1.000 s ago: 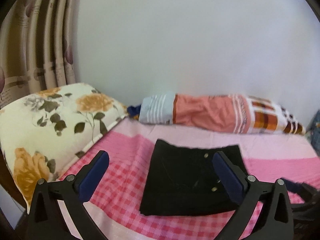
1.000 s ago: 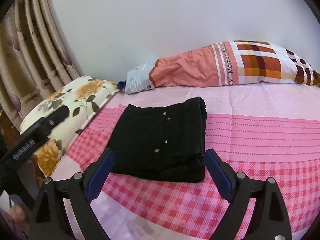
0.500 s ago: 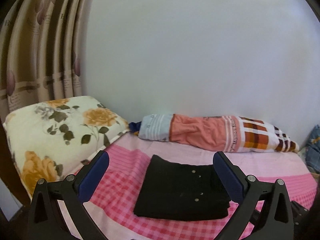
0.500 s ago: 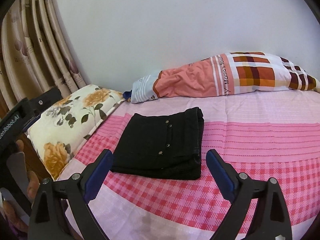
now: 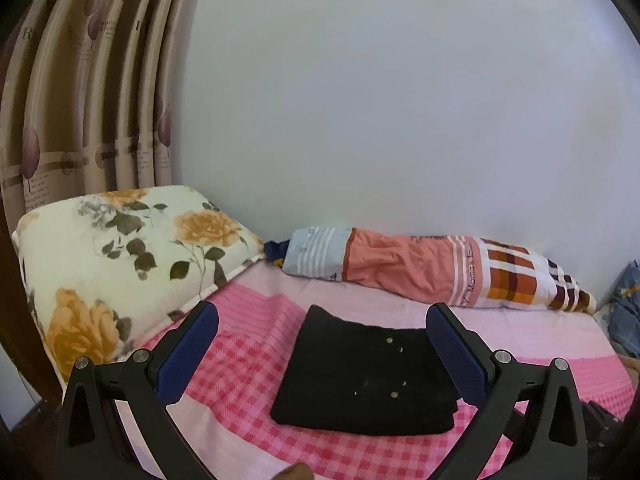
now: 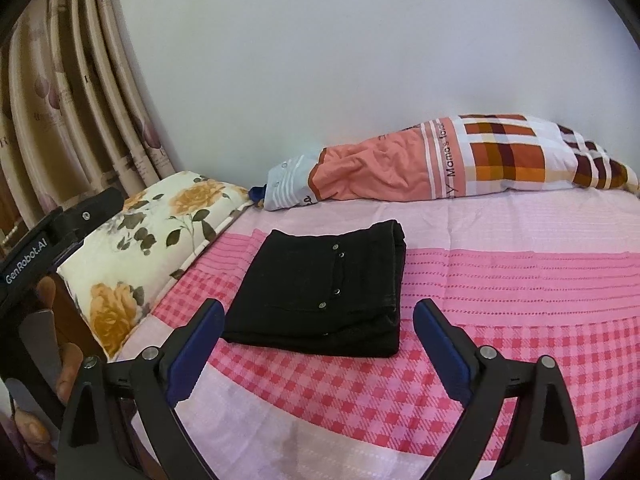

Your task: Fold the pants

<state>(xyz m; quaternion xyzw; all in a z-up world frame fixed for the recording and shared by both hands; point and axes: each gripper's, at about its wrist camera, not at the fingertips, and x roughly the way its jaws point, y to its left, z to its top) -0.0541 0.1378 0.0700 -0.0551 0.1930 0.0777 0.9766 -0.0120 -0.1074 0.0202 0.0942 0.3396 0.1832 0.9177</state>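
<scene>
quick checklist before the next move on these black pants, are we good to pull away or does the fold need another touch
1. Pants folded into a compact rectangle: ok, edges look roughly square in both views.
2. Pants lying flat on the pink bedsheet, clear of its near edge: ok.
3. Left gripper released: ok, jaws wide open, no fabric between them.
4. Right gripper released: ok, jaws open and short of the pants.
5. Layers aligned along the thick right side: cannot tell, the black fabric hides the detail.
6. Floral pillow and patchwork bolster clear of the pants: ok, neither touches them.
</scene>
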